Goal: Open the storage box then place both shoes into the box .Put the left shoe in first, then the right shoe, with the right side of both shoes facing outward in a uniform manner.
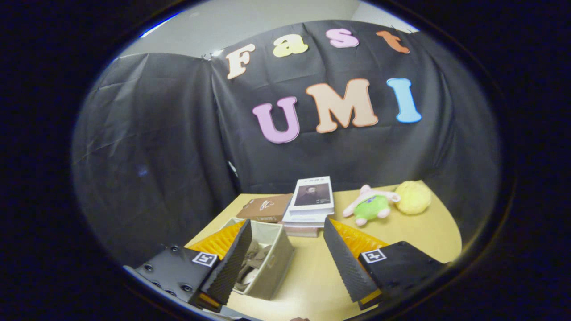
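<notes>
The gripper (287, 254) is wide open, its two fingers spread far apart and holding nothing. It hangs above a yellow table (415, 232).

The box (272, 263) is open at the top. It sits near the table's left edge, partly behind the left finger (229, 267). Its long side runs away from the gripper, toward the wall. Shoes (256, 261) lie inside it; which way they point is too dark to tell.

Between the fingers the table is bare, so there is room to move there. Just beyond the box a brown book (265, 207) lies beside a stack of books (310, 203). Farther right, well apart from the box, sit a green toy (371, 207) and a yellow ball (413, 197), touching each other near the back edge.
</notes>
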`<state>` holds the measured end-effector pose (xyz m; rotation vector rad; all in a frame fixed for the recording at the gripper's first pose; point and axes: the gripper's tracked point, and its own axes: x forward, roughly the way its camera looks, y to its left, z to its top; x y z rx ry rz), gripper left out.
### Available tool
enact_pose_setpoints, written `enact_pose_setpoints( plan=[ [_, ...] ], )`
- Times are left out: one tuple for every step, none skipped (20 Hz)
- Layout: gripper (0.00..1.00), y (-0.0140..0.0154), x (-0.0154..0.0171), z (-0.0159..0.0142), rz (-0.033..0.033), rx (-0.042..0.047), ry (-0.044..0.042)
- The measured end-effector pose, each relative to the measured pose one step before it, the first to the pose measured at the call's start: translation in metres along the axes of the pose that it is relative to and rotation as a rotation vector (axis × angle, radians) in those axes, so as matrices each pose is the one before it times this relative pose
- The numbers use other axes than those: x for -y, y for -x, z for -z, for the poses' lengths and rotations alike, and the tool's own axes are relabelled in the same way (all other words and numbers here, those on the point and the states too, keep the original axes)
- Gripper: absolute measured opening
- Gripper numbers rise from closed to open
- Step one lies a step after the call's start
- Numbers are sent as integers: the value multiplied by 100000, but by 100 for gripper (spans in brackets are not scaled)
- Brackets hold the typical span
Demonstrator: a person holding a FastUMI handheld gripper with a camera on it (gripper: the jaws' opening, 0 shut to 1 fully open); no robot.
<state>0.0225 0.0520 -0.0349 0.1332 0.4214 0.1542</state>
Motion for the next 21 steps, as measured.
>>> enact_pose_setpoints(
  plan=[
    [100,865,1053,-498,1652,1516,1156],
    [100,628,1065,-344,1508,2064,881],
    [100,534,1200,-533,1796,2257,820],
    [100,404,1117,-401,2050,2544,755],
    [100,333,1223,-434,2231,2305,667],
    [100,264,1057,-98,2070,1587,684],
    [100,390,951,-212,1784,1663,652],
    [100,223,946,-87,1677,1572,1268],
    [100,353,930,-258,1746,1976,1427],
    [100,262,857,-108,1747,1409,1926],
    [100,146,769,-178,1573,1320,1748],
    [100,149,640,-133,1579,1839,1522],
    [100,131,473,-141,739,1116,1203],
    [100,39,275,-170,564,1170,503],
    [100,150,128,-109,220,698,307],
    [100,-39,275,-259,545,1201,157],
    [100,249,297,-180,601,810,320],
    [100,-112,217,-158,16,515,456],
    [100,91,74,-46,-14,175,464],
    [100,140,14,-28,-360,84,285],
    [100,10,43,-236,-175,485,-40]
  ],
)
